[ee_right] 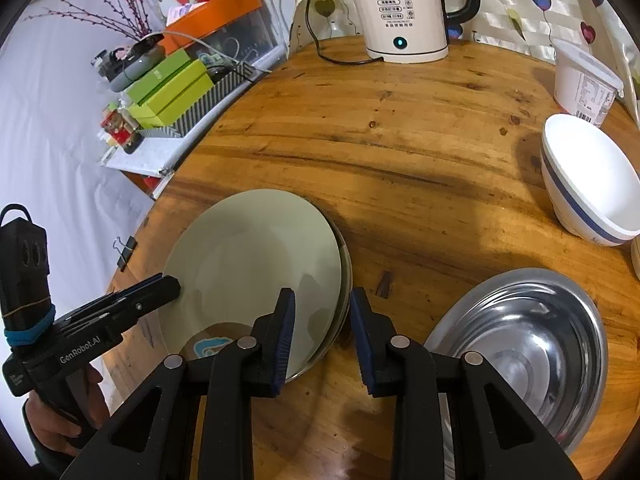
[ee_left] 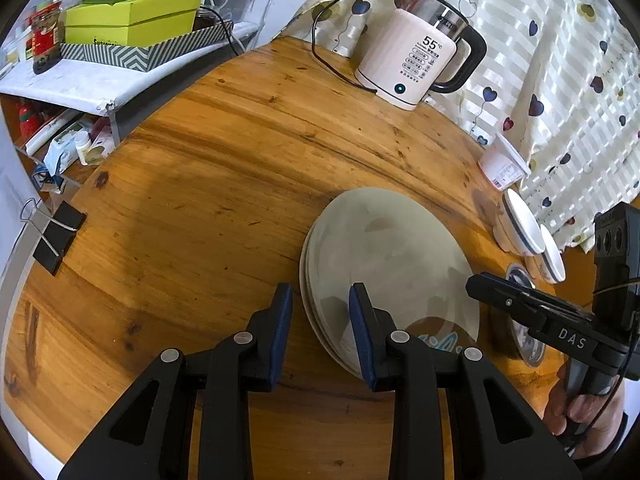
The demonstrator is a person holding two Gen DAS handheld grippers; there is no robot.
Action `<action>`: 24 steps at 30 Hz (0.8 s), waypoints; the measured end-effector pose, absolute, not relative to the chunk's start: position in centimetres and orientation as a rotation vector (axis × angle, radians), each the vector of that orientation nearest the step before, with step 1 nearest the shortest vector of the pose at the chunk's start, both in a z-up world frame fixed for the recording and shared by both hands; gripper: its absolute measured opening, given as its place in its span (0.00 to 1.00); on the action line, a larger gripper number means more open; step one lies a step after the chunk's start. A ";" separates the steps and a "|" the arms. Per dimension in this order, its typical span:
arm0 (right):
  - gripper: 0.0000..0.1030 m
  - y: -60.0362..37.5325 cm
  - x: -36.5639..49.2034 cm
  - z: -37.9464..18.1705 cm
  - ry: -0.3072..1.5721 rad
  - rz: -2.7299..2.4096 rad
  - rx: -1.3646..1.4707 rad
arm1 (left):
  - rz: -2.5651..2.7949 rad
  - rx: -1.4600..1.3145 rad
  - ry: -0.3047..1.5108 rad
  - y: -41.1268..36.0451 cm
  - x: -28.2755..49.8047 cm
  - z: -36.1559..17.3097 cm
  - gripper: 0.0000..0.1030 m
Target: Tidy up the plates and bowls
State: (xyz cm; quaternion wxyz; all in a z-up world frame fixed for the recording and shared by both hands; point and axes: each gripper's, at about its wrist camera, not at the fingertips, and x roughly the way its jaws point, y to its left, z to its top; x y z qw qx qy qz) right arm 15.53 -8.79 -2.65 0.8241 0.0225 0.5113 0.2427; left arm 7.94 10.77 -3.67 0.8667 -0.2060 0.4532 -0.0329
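A stack of pale plates is sitting on the round wooden table toward its near edge, and both grippers are hanging over it, one at each side of the stack. The left gripper is straddling the left rim of the plates: one blue pad is lying over the top plate and the other is standing off the rim over bare wood, with a clear gap between them, so the jaws are standing partly open and pressing on nothing. The right gripper is doing the same at the right rim, one pad over the plate and the other over the table, jaws partly apart and gripping nothing. A hand is holding the left gripper's handle at the lower left of the right wrist view. A steel basin is lying just right of the plates near the near edge, apart from them. Stacked white bowls with a blue band are standing by the right edge, with a white tub behind them. A kettle is sitting at the far edge beside the curtain. A binder clip is clamping the left edge.
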 end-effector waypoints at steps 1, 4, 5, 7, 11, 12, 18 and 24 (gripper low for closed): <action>0.22 -8.7 15.5 -2.6 1.088 0.519 0.049 | -0.070 -0.430 0.945 10.7 7.9 -3.6 0.30; 0.20 -8.7 15.5 -2.6 1.084 0.521 0.042 | -0.082 -0.416 0.932 10.2 7.9 -3.2 0.29; 0.20 -8.7 15.5 -2.6 1.083 0.522 0.043 | -0.081 -0.406 0.930 9.9 7.9 -3.1 0.29; 0.20 -8.7 15.5 -2.5 1.081 0.521 0.041 | -0.074 -0.381 0.929 9.6 8.0 -2.9 0.29; 0.20 -8.7 15.6 -2.7 1.088 0.525 0.039 | -0.074 -0.360 0.944 9.3 8.2 -3.1 0.30; 0.20 -8.8 15.6 -2.7 1.089 0.525 0.041 | -0.073 -0.353 0.943 9.1 8.2 -3.1 0.30; 0.20 -9.4 15.5 -2.0 1.076 0.537 0.067 | -0.068 -0.353 0.937 9.6 8.0 -2.7 0.30; 0.23 -10.9 14.9 -0.1 1.039 0.534 0.091 | -0.050 -0.358 0.903 10.3 7.2 -1.2 0.30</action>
